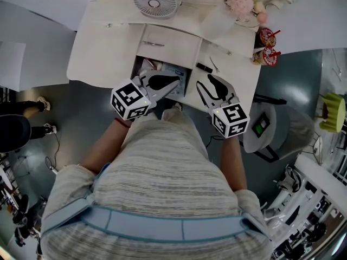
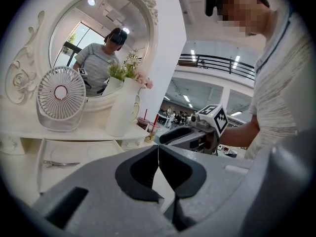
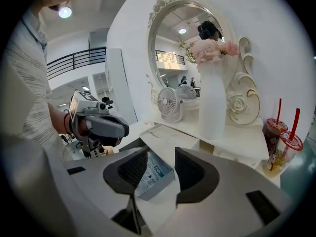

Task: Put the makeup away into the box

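An open drawer-like box (image 1: pixel 142 64) shows in the front of the white dressing table (image 1: pixel 103 42). A white-and-blue packet (image 1: pixel 176 72) (image 3: pixel 155 174) lies inside it with other small items. A black makeup stick (image 1: pixel 204 67) rests on the tabletop right of the box. My left gripper (image 1: pixel 179 83) (image 2: pixel 158 154) hovers over the box's front edge, shut with nothing between its pads. My right gripper (image 1: pixel 205 81) (image 3: pixel 160 159) stands open just right of it. The packet shows below and beyond its jaws, and the pads do not touch it.
A small white fan (image 1: pixel 155 0) and a vase of pink flowers (image 1: pixel 241 4) stand at the back by the oval mirror (image 2: pixel 98 43). Two cups with red straws (image 1: pixel 267 45) sit at the table's right edge. A metal clip (image 1: pixel 154 44) lies on the lid. A round stool (image 1: pixel 271 126) is at the right.
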Tool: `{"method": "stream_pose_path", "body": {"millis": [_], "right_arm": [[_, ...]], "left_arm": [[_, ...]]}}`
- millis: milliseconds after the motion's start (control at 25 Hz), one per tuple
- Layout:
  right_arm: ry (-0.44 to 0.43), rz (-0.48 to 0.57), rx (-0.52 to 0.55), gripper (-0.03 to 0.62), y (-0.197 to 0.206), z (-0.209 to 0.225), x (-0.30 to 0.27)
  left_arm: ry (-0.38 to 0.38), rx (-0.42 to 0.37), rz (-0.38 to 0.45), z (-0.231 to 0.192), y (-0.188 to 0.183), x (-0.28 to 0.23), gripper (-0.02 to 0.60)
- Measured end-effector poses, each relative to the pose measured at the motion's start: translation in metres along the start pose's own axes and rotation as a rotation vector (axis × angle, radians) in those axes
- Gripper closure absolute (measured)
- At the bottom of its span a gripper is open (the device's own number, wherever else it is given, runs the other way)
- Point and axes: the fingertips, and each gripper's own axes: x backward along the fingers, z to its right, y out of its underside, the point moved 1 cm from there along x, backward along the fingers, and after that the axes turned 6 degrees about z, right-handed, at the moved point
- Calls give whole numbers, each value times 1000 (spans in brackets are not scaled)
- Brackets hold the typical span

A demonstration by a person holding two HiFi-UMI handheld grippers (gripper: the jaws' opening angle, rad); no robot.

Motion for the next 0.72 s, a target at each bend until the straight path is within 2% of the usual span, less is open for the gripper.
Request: {"method": "stream_pose_path", "body": {"millis": [720], "right_arm": [[9,-167,148,457,36,35,-26]], "left_arm": [[-36,9,3,-6,5,15,569]]}}
